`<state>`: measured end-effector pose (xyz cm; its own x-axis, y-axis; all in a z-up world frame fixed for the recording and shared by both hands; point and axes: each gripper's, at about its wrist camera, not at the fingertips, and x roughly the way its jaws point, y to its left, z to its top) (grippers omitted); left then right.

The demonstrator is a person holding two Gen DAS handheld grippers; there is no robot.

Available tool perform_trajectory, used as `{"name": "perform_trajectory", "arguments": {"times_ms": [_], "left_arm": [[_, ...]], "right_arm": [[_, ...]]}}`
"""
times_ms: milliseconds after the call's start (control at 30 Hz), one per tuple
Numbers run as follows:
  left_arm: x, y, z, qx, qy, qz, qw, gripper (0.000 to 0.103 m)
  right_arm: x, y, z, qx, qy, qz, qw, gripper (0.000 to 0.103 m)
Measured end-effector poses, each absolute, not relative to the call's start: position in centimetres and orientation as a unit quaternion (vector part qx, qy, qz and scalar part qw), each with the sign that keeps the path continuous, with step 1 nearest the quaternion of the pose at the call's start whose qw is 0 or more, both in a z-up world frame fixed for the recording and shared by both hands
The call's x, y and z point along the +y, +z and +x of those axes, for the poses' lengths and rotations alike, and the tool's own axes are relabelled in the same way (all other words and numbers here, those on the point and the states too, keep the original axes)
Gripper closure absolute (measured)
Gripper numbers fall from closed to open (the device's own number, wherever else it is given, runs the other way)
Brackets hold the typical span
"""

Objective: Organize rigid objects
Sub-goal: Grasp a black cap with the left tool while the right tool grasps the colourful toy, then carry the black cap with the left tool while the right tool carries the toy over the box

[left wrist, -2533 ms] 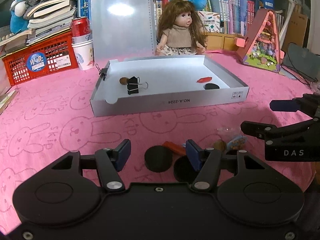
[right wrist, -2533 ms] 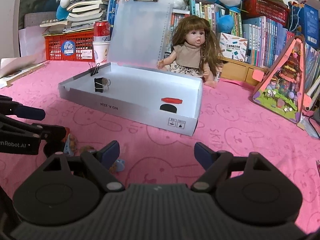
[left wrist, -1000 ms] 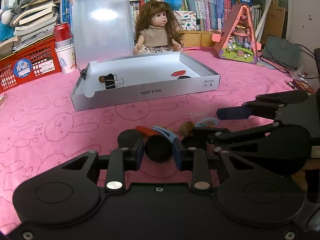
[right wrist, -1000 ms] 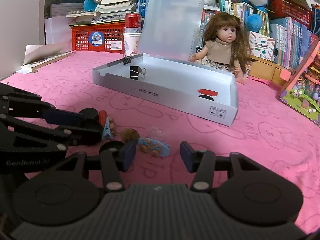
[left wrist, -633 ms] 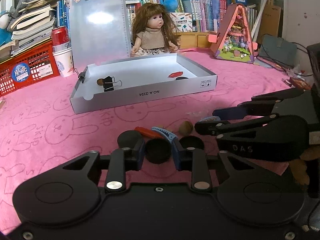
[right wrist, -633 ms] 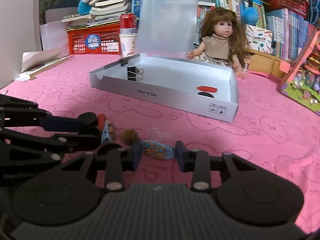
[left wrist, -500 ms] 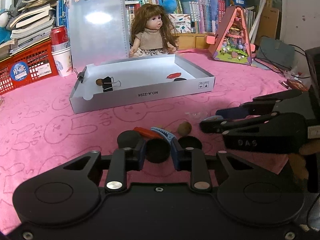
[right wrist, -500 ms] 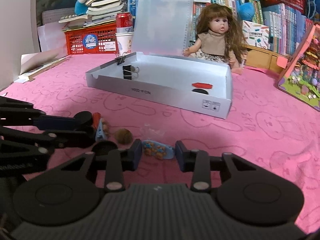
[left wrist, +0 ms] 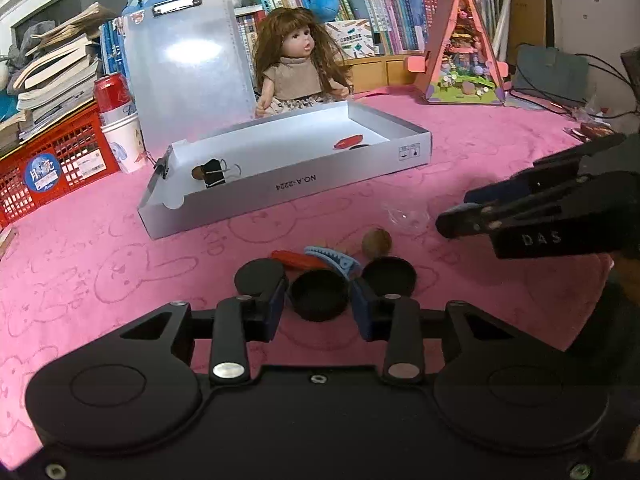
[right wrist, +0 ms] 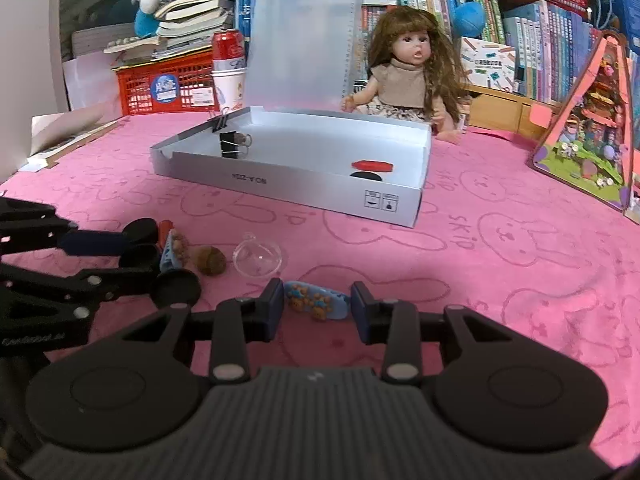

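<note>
Left gripper (left wrist: 318,308) brackets a black cap (left wrist: 319,294), jaws opening, pads not visibly pressing it. Right gripper (right wrist: 317,307) straddles the blue bear clip (right wrist: 316,305), contact unclear. Both lie near the white tray (right wrist: 412,204), likely bound there.

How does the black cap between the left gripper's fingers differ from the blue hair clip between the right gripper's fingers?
The black cap is round, plain and dark; the blue hair clip is long, pale blue and carries small brown bear figures. The cap nearly fills the gap of the left gripper, whose jaws are opening, while the clip lies lengthwise across the gap of the right gripper. Both sit on the pink cloth, outside the white box.
</note>
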<state>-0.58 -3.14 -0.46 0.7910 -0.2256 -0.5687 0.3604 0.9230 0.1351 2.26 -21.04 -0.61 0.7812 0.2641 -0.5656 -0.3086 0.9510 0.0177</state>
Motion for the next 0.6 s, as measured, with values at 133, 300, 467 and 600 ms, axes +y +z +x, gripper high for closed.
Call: {"name": "perform_trajectory", "arguments": {"times_ms": [133, 300, 467, 600], "left_arm": [[-2.7, -0.4, 0.0, 0.285, -0.148, 0.111, 0.94, 0.069], [-1.7, -0.3, 0.4, 0.284, -0.128, 0.101, 0.945, 0.071], [-1.2, -0.4, 0.7, 0.284, -0.127, 0.089, 0.946, 0.071], [-1.1, -0.4, 0.7, 0.283, -0.127, 0.081, 0.947, 0.071]], "right_arm": [[-21.5, -0.5, 1.9, 0.287, 0.166, -0.034, 0.943, 0.06], [-23.1, -0.1, 0.9, 0.27, 0.152, -0.013, 0.951, 0.035], [-23.2, 0.1, 0.4, 0.27, 0.153, 0.006, 0.951, 0.032], [-21.9, -0.3, 0.9, 0.297, 0.137, 0.0, 0.945, 0.032]]}}
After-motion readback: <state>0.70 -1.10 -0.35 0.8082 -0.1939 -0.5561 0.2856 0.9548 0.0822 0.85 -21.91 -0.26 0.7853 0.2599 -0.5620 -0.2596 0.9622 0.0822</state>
